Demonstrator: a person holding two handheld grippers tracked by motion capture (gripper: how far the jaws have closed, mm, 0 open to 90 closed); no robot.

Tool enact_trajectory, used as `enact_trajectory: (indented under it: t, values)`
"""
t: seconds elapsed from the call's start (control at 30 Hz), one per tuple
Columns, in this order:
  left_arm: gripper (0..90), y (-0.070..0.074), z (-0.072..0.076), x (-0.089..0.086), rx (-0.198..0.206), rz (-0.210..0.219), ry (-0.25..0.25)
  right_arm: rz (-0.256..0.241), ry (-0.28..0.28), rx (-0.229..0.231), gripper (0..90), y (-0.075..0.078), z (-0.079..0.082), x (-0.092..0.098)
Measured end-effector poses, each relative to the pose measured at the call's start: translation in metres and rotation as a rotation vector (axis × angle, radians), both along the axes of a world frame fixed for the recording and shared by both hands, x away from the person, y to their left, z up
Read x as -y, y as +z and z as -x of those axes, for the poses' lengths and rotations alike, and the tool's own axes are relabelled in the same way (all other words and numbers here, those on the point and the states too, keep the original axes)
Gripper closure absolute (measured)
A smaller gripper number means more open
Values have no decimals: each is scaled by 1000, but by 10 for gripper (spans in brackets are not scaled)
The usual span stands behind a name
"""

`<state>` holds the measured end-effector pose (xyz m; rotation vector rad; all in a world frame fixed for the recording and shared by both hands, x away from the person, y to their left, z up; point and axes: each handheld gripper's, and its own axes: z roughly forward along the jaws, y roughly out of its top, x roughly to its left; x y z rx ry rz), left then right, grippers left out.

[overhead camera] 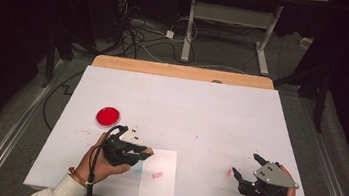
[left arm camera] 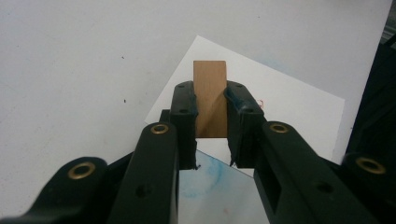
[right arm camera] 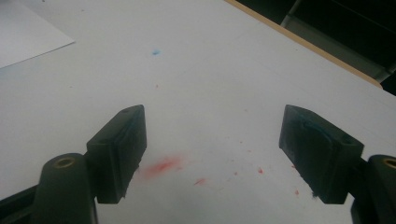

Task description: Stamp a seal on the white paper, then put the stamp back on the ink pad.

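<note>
My left tongs (left arm camera: 210, 116) grip a flat brown wooden block (left arm camera: 210, 88) over the white paper sheet (overhead camera: 159, 174); my right tongs (right arm camera: 212, 158) gape empty, well right of that sheet.

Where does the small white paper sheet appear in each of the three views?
High view: sheet at bottom centre, right of the left gripper.
Left gripper view: sheet behind the wooden block the jaws clamp.
Right gripper view: sheet at the top-left corner.
Shared landmark: the white table cover.

Brown wooden block (left arm camera: 210, 95) between black tools — white paper (overhead camera: 158, 174) stamped red, red ink pad (overhead camera: 108, 116).
</note>
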<state>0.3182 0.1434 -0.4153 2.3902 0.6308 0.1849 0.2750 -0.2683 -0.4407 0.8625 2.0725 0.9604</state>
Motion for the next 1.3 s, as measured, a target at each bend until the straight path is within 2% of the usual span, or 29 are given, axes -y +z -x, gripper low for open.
enact_trajectory:
  t: [0.07, 0.47, 0.7, 0.93, 1.3]
  values:
    - [734, 0, 0, -1, 9, -9, 9, -2, 0, 1, 239, 0, -1, 1]
    - [734, 1, -4, -11, 44, 3, 48, 3, 4, 2, 239, 0, -3, 1]
    - [733, -1, -11, -20, 66, 34, 85, 7, 7, -2, 239, -2, -6, 0]
    - [734, -3, -15, -25, 76, 34, 106, 6, 7, -4, 239, -2, -7, -1]
    - [734, 2, -17, -35, 99, 31, 151, 0, 12, 1, 238, -1, -7, -2]
